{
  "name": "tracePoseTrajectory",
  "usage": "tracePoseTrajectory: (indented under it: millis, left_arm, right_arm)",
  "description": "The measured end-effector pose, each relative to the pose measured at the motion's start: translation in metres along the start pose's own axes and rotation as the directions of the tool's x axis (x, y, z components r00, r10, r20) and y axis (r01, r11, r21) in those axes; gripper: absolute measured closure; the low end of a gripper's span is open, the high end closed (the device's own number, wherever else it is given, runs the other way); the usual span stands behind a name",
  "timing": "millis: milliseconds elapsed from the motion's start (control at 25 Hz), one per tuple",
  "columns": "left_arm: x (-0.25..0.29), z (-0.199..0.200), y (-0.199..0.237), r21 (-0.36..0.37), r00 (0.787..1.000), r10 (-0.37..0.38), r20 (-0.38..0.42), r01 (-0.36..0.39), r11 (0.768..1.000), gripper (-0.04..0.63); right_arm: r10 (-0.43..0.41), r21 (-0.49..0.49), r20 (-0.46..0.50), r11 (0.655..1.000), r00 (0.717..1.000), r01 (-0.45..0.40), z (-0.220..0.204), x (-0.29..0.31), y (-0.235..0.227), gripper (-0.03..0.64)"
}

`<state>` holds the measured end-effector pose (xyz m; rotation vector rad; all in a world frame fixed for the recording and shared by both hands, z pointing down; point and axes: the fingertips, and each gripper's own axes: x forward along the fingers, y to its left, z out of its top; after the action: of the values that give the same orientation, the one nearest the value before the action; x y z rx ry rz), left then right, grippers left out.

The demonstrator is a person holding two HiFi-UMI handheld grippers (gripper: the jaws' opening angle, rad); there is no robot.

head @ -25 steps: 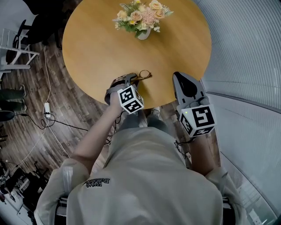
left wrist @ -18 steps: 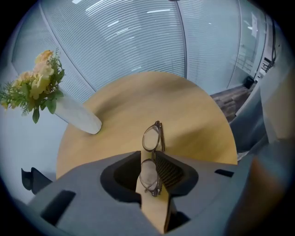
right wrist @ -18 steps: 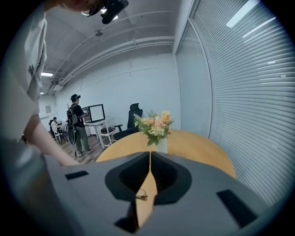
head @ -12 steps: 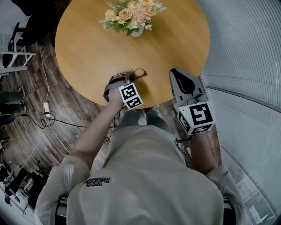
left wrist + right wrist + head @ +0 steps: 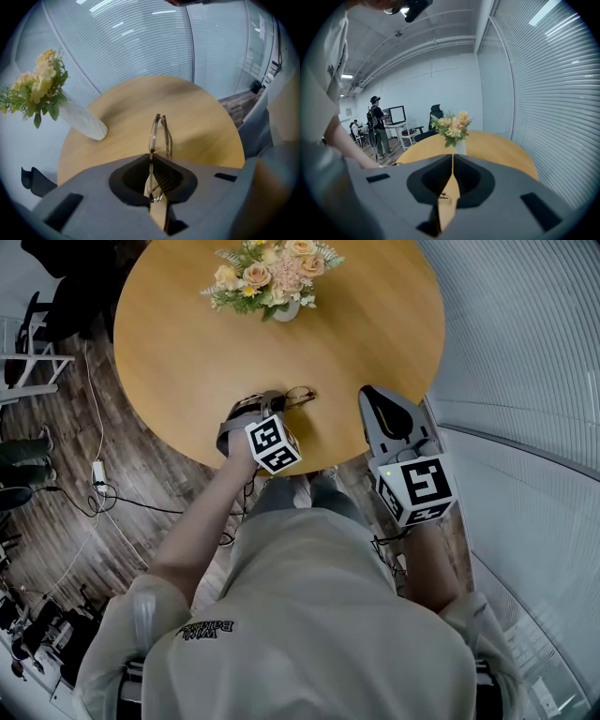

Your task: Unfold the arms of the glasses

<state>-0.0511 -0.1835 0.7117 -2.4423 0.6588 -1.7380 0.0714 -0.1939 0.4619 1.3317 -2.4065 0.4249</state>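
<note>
Left of the flower vase (image 5: 284,307), off the round wooden table (image 5: 178,352), the plank floor had a white chair frame (image 5: 33,362) on it.

On the near side of the vase, just inside the table's near edge, sat my left gripper (image 5: 281,401), pointed roughly toward the vase. Its own view showed the jaws pressed together on the glasses (image 5: 159,135). The frame was pinched edge-on at the tips, with the lenses sticking out ahead of the left gripper (image 5: 151,157) and the rest of the frame running back through the jaw cavity. The vase (image 5: 79,121) sat ahead and to the left in that view.

From the head view the glasses (image 5: 300,395) poked out just right of those tips, on the near side of the vase. The arms looked folded flat against the lenses, but they were too thin to be sure. I couldn't tell whether the frame touched the tabletop.

Near-right of the vase, at the table's edge and well apart from the glasses, was my right gripper (image 5: 367,393). Its jaws were closed tip to tip with nothing held (image 5: 453,157), and the vase (image 5: 452,126) was dead ahead.

Beyond the vase in that view, a person (image 5: 377,131) stood by a monitor (image 5: 396,114), next to an office chair (image 5: 436,112).

Right of the vase was a wall of horizontal blinds (image 5: 525,334).
</note>
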Motion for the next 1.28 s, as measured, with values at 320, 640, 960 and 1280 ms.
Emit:
tracePoseTrajectory:
  millis: [320,640,960,1280]
  left_arm:
    - [-0.088,0.083,0.051,-0.412,0.91,0.035,0.413,0.153,0.898,0.558]
    - [-0.197,0.134,0.107,-0.516,0.761,0.203,0.616,0.195,0.834,0.558]
    - [-0.288,0.162,0.134,-0.527,0.612,0.292,0.735,0.245,0.814,0.558]
    - [-0.369,0.176,0.144,-0.531,0.484,0.384,0.786,0.213,0.82,0.557]
  right_arm:
    - [-0.028,0.014,0.057,1.0,0.998,0.028,0.018,-0.01,-0.016,0.584]
    - [-0.03,-0.026,0.199,0.999,0.98,0.036,0.076,-0.043,-0.019,0.584]
    - [-0.002,-0.121,0.337,0.992,0.942,0.046,0.14,-0.085,0.0,0.584]
    - [0.043,-0.166,0.426,0.986,0.904,0.031,0.177,-0.113,0.018,0.584]
